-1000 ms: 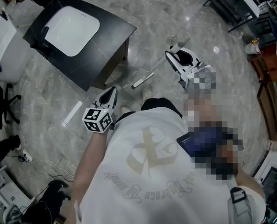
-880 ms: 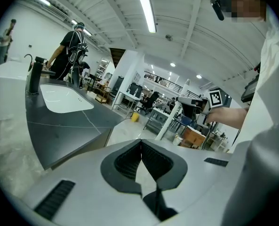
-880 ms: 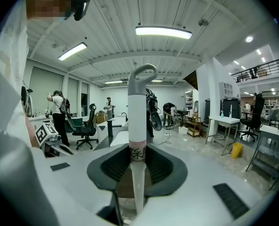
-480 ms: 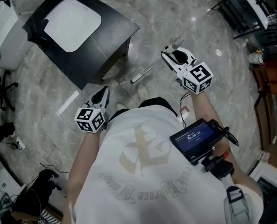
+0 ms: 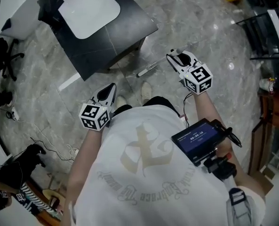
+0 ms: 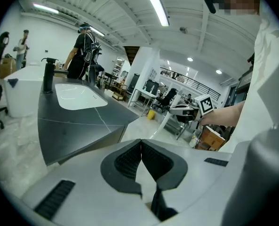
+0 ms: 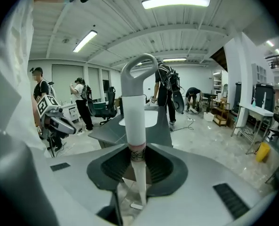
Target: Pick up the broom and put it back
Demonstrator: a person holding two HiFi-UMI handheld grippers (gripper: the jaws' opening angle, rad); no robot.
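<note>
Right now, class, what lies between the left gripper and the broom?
Only bare floor, as the head view shows. The left gripper is shut and empty, and the right gripper holds the broom.

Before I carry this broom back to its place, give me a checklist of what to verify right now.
1. Right gripper clamped on the broom handle: ok.
2. Left gripper shut, empty, apart from the broom: ok.
3. Broom head off the floor: cannot tell.
4. Swing room beside the black counter: cannot tell.
5. Bystanders far from the broom: ok.
6. Storage spot in view: cannot tell.
</note>
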